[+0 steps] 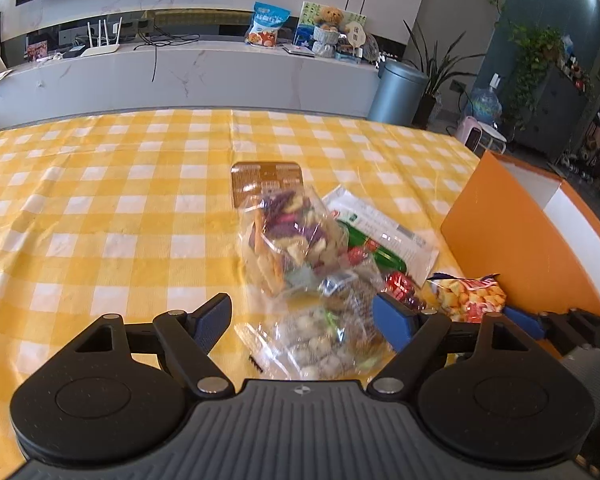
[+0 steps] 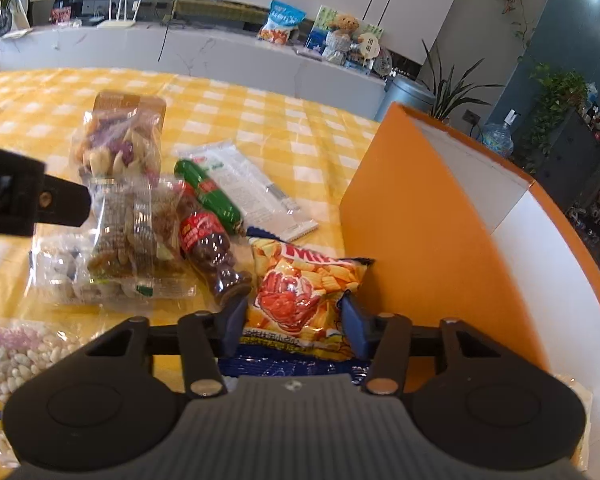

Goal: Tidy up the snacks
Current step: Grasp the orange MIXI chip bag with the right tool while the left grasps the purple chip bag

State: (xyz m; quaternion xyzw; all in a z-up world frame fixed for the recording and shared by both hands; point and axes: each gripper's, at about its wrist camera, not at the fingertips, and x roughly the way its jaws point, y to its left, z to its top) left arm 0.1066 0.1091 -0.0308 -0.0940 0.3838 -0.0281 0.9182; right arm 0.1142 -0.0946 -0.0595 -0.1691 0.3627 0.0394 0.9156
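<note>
The right gripper [image 2: 294, 320] has its jaws narrowed onto the orange crab-print snack bag [image 2: 304, 296], pads touching both sides, so I judge a grasp is in hand. The orange box [image 2: 432, 216] stands just beside the bag at two o'clock. As far as its walls show, nothing is visibly inside, so the sorting looks barely begun.

The left gripper [image 1: 304, 320] hovers with jaws wide over a clear bag of pale sweets [image 1: 312, 340], not pressing it. At twelve o'clock lie the veggie-chip bag [image 1: 288, 236], green packet [image 1: 374, 250] and cola-bottle candy [image 2: 212, 252], loose on the checked desk [image 1: 100, 208]. Both grippers tilt downward.
</note>
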